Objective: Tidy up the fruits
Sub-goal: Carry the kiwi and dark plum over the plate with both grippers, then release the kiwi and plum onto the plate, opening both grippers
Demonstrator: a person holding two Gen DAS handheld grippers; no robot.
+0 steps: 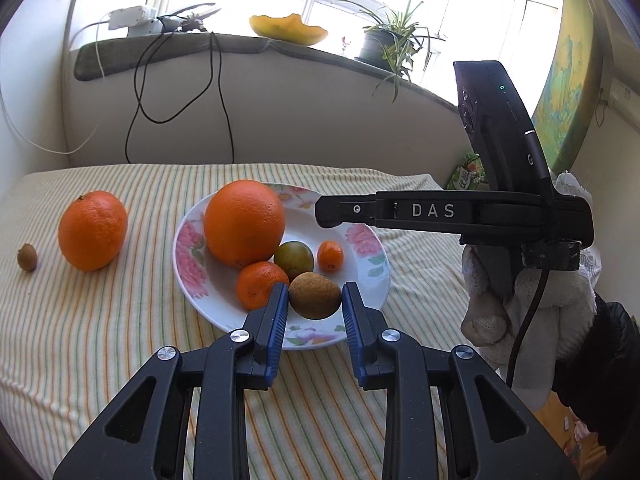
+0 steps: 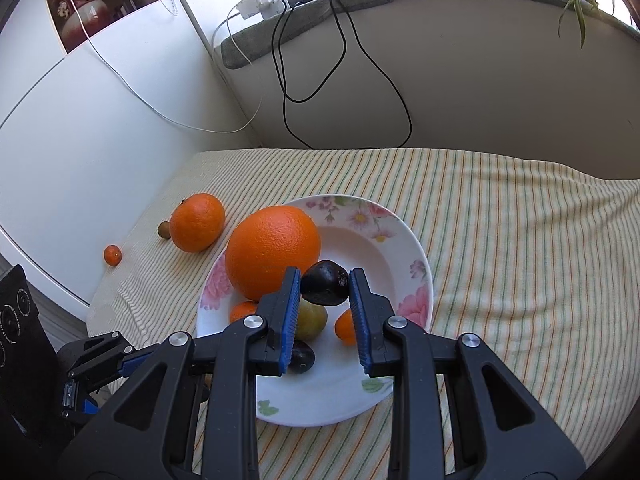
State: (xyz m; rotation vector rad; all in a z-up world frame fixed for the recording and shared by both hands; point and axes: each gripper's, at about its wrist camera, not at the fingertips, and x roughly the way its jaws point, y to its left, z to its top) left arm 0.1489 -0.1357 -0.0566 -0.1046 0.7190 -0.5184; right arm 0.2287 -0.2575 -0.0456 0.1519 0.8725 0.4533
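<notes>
1. Blue-padded jaws of the left gripper (image 1: 315, 294) close narrowly around a brown kiwi (image 1: 315, 295), held just over the near part of the floral plate (image 1: 188, 264).
2. The right gripper (image 2: 325, 284) clamps a dark plum (image 2: 325, 283) between its jaws, above the plate's middle.
3. On the plate lie a large orange (image 1: 244, 222), a tangerine (image 1: 260, 284), a greenish plum (image 1: 293, 255) and a kumquat (image 1: 330, 256).
4. Left of the plate, on the striped cloth (image 1: 100, 340) covering the surface, sit another orange (image 1: 92, 230), a small kiwi (image 1: 27, 257) and a second kumquat (image 2: 112, 255).
</notes>
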